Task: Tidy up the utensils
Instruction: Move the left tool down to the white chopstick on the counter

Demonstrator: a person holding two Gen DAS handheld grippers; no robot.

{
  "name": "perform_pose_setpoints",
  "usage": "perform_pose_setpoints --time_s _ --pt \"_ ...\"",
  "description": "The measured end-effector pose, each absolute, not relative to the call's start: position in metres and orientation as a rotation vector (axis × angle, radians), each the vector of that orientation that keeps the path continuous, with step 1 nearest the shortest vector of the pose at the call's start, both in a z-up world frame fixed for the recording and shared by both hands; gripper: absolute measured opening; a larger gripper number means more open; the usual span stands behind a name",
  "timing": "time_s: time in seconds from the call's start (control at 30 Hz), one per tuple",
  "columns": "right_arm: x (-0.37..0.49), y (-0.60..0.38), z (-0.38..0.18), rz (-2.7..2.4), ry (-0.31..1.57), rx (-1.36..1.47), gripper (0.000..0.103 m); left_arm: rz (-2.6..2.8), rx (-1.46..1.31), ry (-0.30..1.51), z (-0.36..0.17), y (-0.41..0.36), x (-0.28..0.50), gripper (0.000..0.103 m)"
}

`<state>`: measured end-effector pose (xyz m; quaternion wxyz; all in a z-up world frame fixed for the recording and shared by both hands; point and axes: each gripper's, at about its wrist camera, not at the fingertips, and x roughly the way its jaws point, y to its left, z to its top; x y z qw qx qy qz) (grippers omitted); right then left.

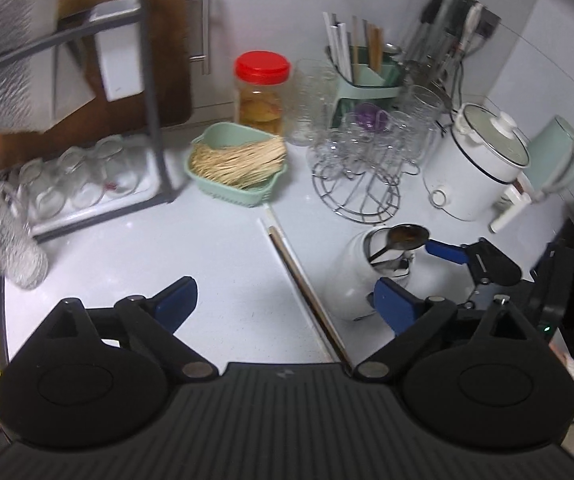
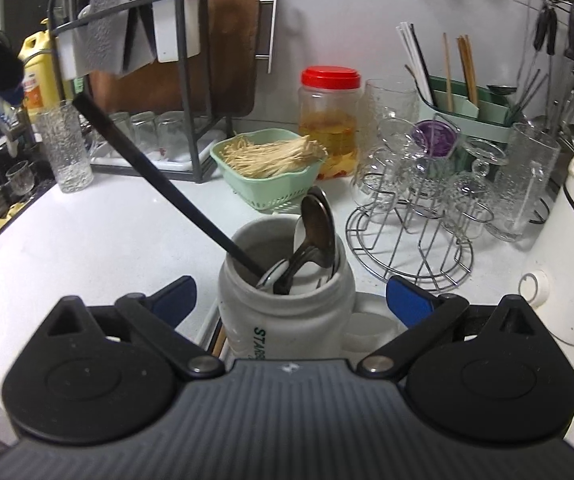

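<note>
- White mug [image 2: 287,312] w/ dark-green lettering stands on worktop [image 2: 107,236] between right gripper [image 2: 291,300] jaws; jaws spread wide, pads not touching it.
- Inside mug: metal spoons [image 2: 319,232] bowl-up, leaning toward far rim, plus long black handle [image 2: 159,176] slanting up-left.
- Left gripper [image 1: 283,300] jaws wide apart, empty; mug just right of them.
- Loose chopsticks [image 1: 307,292] lie on worktop between left jaws.

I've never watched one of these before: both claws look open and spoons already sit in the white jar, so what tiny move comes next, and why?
Probably the left gripper eases down onto the chopsticks lying loose on the counter beneath its open jaws. They look like the only utensils still lying out; the spoons already stand in the white jar.
</note>
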<state>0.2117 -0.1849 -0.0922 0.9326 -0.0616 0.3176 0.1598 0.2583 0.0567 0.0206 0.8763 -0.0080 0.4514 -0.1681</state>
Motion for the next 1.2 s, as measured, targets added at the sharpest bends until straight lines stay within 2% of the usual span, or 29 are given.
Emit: perform_pose_setpoints --time_s 0.47,0.63,0.9,1.2 --pt "0.201 -0.19 -0.087 0.194 0.655 -0.063 0.101 -0.271 -0.078 0.851 -0.041 0.067 0.214 0.097" --pt "0.199 -0.189 -0.09 0.2 0.67 -0.076 0.1 -0.26 -0.124 0.878 -0.07 0.063 0.205 0.096" --pt "0.206 -0.192 -0.096 0.231 0.69 -0.036 0.09 -0.215 -0.132 0.926 -0.11 0.035 0.196 0.095" --pt "0.215 -0.196 -0.085 0.311 0.604 -0.078 0.089 -0.157 -0.182 0.979 -0.13 0.013 0.198 0.089"
